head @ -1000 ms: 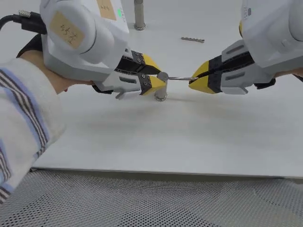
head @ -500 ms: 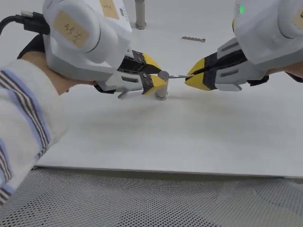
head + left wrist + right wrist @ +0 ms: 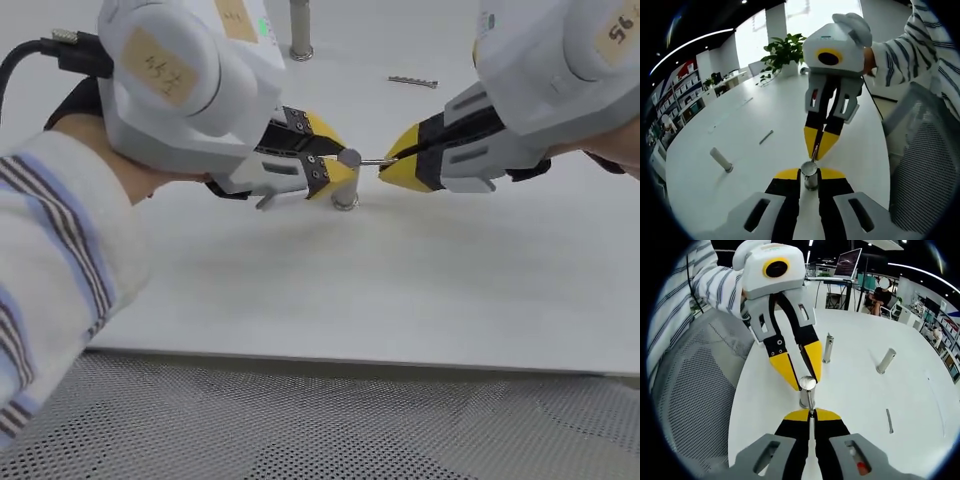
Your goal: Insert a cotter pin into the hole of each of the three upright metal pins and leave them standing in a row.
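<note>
Left tool (image 3: 336,163): clenched on the metal pin (image 3: 345,196), one jaw on either side of its upper shaft. It is best held firm so the pin can neither tip nor turn.
Metal pin: upright on the white surface (image 3: 330,290), between the two tools. The cross-hole is too small to make out.
Cotter pin (image 3: 371,161): lies level, spanning the short gap from the pin's head to the right tool. Its tip is at the pin just under the head, but how far in cannot be told.
Right tool (image 3: 388,166): pinched on the cotter pin's tail. Push straight along the cotter's own line, level and slow, because any droop would likely jam or bend it.
Waiting: the second metal pin (image 3: 828,347) and third metal pin (image 3: 887,360) stand farther back, with a spare cotter pin (image 3: 889,421) lying flat near them.
</note>
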Demonstrator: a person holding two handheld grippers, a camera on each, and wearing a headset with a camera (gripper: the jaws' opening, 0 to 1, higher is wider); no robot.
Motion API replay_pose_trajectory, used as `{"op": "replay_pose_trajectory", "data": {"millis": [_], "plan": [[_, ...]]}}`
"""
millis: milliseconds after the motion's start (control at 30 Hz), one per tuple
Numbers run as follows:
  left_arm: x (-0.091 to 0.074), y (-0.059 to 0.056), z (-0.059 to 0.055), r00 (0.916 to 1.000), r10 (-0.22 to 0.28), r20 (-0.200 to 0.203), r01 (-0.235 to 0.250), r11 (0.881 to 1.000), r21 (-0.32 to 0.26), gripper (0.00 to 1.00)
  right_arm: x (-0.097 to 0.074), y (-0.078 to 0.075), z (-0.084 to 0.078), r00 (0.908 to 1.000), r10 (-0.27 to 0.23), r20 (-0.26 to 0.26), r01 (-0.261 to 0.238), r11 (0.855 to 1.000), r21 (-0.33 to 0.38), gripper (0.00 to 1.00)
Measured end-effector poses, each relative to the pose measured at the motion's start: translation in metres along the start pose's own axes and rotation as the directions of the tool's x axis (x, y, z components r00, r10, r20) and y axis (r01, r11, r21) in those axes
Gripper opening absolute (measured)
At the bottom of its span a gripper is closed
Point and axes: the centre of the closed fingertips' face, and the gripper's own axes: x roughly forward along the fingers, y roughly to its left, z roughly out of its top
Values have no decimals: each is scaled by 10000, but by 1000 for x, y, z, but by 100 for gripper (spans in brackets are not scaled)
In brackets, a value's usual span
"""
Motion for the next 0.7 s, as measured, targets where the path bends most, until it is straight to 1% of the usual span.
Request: {"op": "replay_pose_trajectory", "data": {"millis": [133,200,267,300,367,400,467,500,533,633,700], "plan": [[0,1,-1,10000,17,26,-17,10000,-37,9,7,1,7,9999,76,104,-77,9999,102,0],[1,2,-1,10000,12,13,-12,10000,-5,9,8,3,9,9999,124,117,-123,9999,-109,0],[1,3,-2,10000,7,2,-7,10000,23,9,9,2,9,9998,156,149,-149,9987,-479,0],[1,4,-3,10000,7,5,-7,10000,38,9,9,3,9,9997,172,184,-162,9986,-503,0],[1,4,-3,10000,13,-5,-13,10000,7,9,8,2,8,9995,126,277,-112,9986,-509,0],[2,5,-4,10000,16,-7,-16,10000,6,9,6,-1,9,9991,-12,417,28,9992,-397,1],[2,5,-4,10000,5,-11,-5,10000,14,9,3,-4,12,9968,-229,768,231,9997,-18,15],[2,5,-4,10000,3,-9,-3,10000,23,9,0,-5,10,9975,-201,676,196,9998,90,22],[3,6,-5,10000,1,-4,-1,10000,32,9,-1,-6,9,9975,-224,671,218,9997,86,25],[3,5,-4,10000,1,-7,-1,10000,43,9,-6,-6,3,9991,-257,352,261,9996,-111,17],[3,6,-5,10000,0,-8,0,10000,40,9,-8,-6,1,9992,-213,349,215,9998,-53,14]]}}
